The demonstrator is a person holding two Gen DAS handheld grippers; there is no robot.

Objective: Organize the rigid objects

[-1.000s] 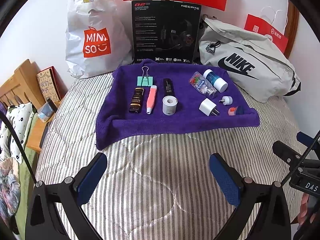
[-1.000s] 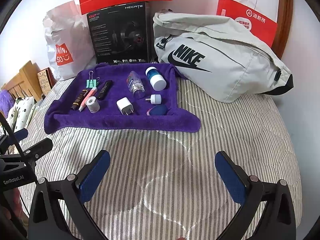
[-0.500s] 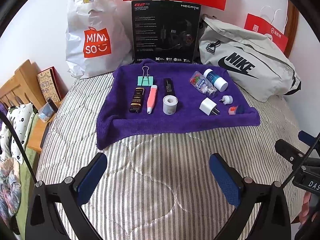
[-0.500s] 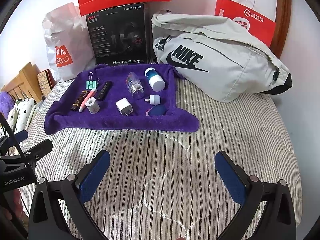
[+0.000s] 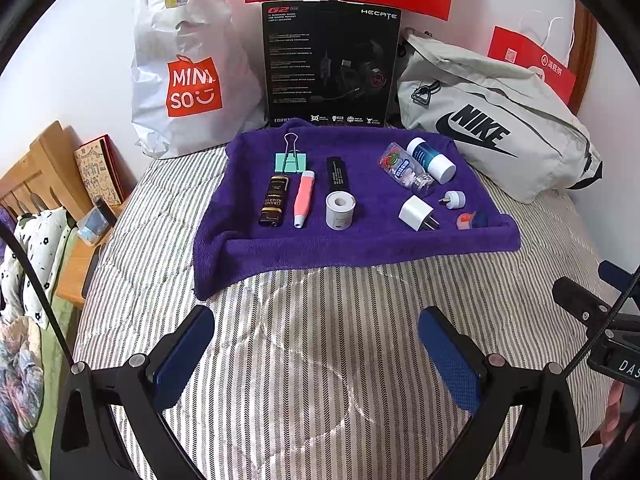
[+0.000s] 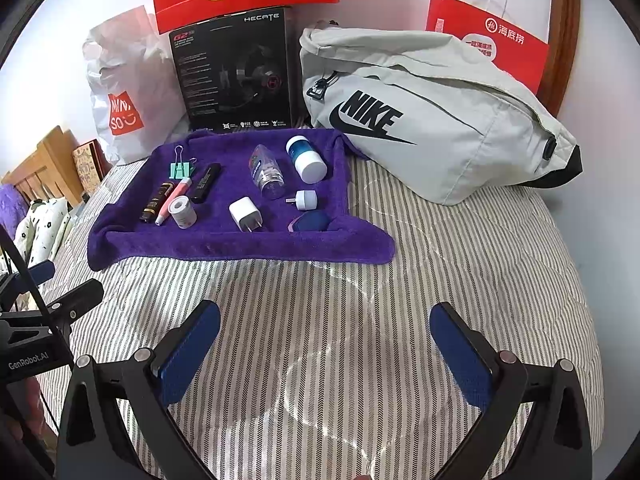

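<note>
A purple towel (image 5: 360, 240) lies on the striped bed with small rigid items on it. At its left are a green binder clip (image 5: 291, 160), a dark lighter (image 5: 274, 200), a pink pen (image 5: 303, 198), a black tube (image 5: 337, 172) and a white tape roll (image 5: 340, 210). At its right are a clear bottle (image 5: 406, 170), a white-capped jar (image 5: 432, 160), a white charger (image 5: 416, 213), a small round plug (image 5: 454, 200) and a blue-orange piece (image 5: 474, 220). My left gripper (image 5: 316, 344) and right gripper (image 6: 326, 344) hover open over the bedspread, well short of the towel, both empty.
Behind the towel stand a white Miniso bag (image 5: 184, 72), a black headset box (image 5: 330, 64), a grey Nike bag (image 5: 492, 128) and a red paper bag (image 6: 492, 40). A wooden headboard (image 5: 36, 168) and pillows are at the left. Striped bedspread (image 5: 320, 300) lies between grippers and towel.
Both views have shifted very slightly; the grippers stay open and nothing on the towel has moved.
</note>
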